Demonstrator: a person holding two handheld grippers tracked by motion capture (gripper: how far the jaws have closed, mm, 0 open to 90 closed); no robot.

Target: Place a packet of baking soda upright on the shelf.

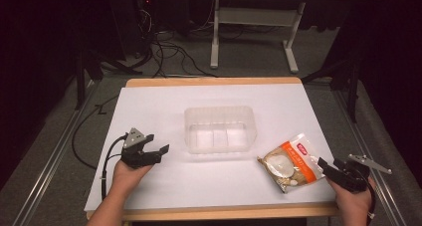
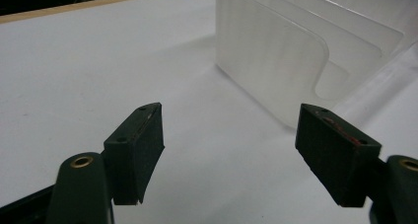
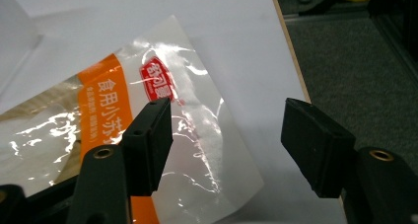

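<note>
**Near the table's right front corner: right gripper lined up on the snack packet**

At the right front corner of the table [image 1: 149,99], the right gripper [image 1: 326,166] sat at the edge of the orange-and-clear snack packet [image 1: 292,162], jaws spread wide, nothing between them. In the right gripper view the packet's [image 3: 148,130] clear sealed end lay under the left jaw, while the right jaw hung over bare table near the edge. No contact that I could confirm.

The left gripper [image 1: 160,150] rested toward the left front, jaws also wide apart and empty, aimed at the clear plastic container [image 1: 220,129]. In the left gripper view the container's [image 2: 276,61] near wall stood just ahead of the jaws, not touching.

Container sat mid-table, empty, well apart from the packet; the packet lay flat, just off the container's right front corner.

Step, as I read it: approach to the pick, grasp not yet made. Likely goal was packet into container.

Next move would call for:
- sliding the right jaws further onto the sealed end so both pads straddle film
- closing on the flat seal, not the bulky middle
- watching the table edge; packet was close to it

Count: 1 packet, 1 container, 2 grippers.
</note>
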